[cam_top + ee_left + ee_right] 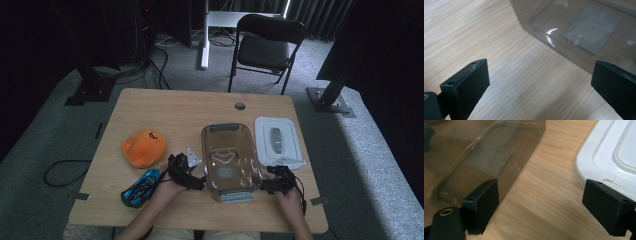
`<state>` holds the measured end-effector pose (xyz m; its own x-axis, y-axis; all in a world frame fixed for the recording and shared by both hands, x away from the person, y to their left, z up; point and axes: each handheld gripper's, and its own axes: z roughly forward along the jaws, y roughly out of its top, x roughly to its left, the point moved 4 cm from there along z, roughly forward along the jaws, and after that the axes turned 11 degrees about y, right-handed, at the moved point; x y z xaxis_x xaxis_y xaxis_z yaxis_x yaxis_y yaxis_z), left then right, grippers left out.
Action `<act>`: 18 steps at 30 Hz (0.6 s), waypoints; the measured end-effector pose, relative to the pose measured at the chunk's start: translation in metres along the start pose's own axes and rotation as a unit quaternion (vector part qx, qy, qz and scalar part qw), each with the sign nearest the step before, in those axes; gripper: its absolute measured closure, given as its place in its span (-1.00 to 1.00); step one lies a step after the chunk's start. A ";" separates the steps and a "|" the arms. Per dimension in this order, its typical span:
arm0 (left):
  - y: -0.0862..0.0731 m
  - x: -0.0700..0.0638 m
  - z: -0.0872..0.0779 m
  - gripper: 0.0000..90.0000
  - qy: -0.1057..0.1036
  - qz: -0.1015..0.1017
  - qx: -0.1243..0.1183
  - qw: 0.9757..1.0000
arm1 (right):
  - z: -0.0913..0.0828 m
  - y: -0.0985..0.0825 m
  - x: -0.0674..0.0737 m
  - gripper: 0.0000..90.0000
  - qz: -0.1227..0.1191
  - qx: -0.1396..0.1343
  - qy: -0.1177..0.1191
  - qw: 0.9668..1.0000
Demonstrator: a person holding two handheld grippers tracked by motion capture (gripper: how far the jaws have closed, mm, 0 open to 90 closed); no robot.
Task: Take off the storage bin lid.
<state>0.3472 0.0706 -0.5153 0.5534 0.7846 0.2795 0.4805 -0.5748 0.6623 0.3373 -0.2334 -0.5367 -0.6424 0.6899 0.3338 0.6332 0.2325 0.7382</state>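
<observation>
A clear, smoky plastic bin (pixel 231 160) stands empty at the middle of the wooden table (pixel 165 110), long side running away from me. My left gripper (pixel 199 183) sits open at the bin's near left corner, and the bin wall (pixel 574 32) fills the upper right of the left gripper view. At the bin's near right corner my right gripper (pixel 265 187) is open too, with the bin (pixel 484 152) to its left and a white lid (pixel 609 155) to its right. Both grippers (pixel 539 85) (pixel 540 205) have bare table between their jaws.
The white lid (pixel 277 141) lies flat to the right of the bin. An orange plush toy (pixel 144 147) rests at the left, with a blue toy (pixel 141 187) in front of it near my left hand. A black chair (pixel 265 47) stands beyond the table.
</observation>
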 end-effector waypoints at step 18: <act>0.001 0.026 0.013 -0.95 0.006 -0.019 0.013 1.000 | 0.007 -0.005 0.020 -0.70 -0.024 0.009 0.037 0.999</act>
<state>0.3706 0.0874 -0.5166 0.5265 0.8087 0.2623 0.5182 -0.5498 0.6551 0.3244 -0.2153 -0.5376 -0.7027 0.6243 0.3412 0.6078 0.2776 0.7440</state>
